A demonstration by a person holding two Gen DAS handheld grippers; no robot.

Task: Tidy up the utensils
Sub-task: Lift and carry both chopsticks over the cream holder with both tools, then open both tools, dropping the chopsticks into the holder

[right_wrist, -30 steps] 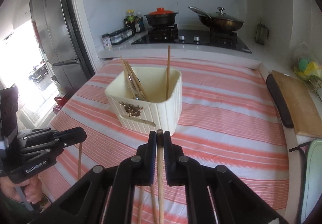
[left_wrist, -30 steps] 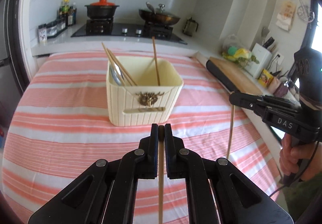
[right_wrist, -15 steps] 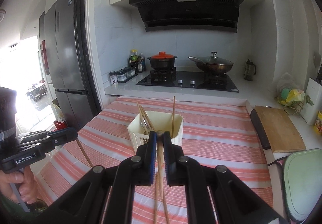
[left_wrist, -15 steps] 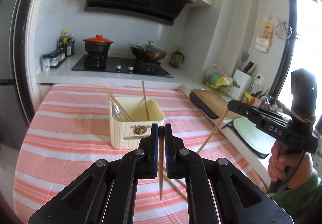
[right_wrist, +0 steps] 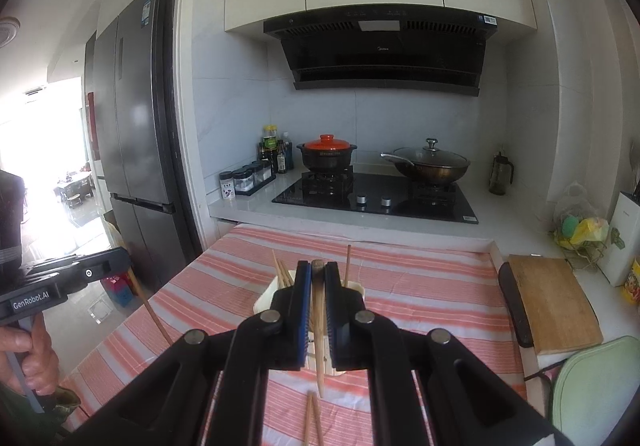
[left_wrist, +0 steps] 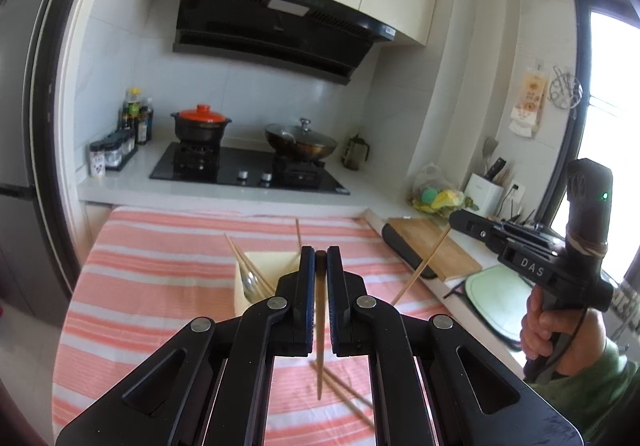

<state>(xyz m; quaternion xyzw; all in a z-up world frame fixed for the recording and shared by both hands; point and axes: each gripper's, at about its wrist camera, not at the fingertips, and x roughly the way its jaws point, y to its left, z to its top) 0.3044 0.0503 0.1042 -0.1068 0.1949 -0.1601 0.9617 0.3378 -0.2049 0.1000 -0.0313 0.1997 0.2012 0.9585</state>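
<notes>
Step in hand: we judge it as carrying two chopsticks, one per tool, to the cream holder (left_wrist: 262, 274) on the striped surface (left_wrist: 160, 270).
Left hand-held gripper (left_wrist: 321, 258): closed down to a thin gap, pinching a chopstick (left_wrist: 320, 358) near its top, the rest hanging tip-down between the fingers.
Right hand-held gripper (right_wrist: 318, 272): likewise nearly closed on its own chopstick (right_wrist: 319, 346), hanging close to upright; in the left view that stick slants toward 7 o'clock below the tool.
Holder: sits just beyond both fingertips, largely hidden by them; several chopsticks (left_wrist: 244, 262) already lean toward 11 o'clock and one stands (right_wrist: 348, 262) near 1 o'clock.
Loose pair (left_wrist: 340, 386): two more chopsticks lie crossed on the cloth at 6 o'clock.
Doing it well: we should bring each stick upright over the open mouth, tip first, one tool at a time so they do not collide.
Release: lower until the tip is inside the rim, then open.
Watch: avoid knocking the leaning sticks or tipping the light holder.
</notes>
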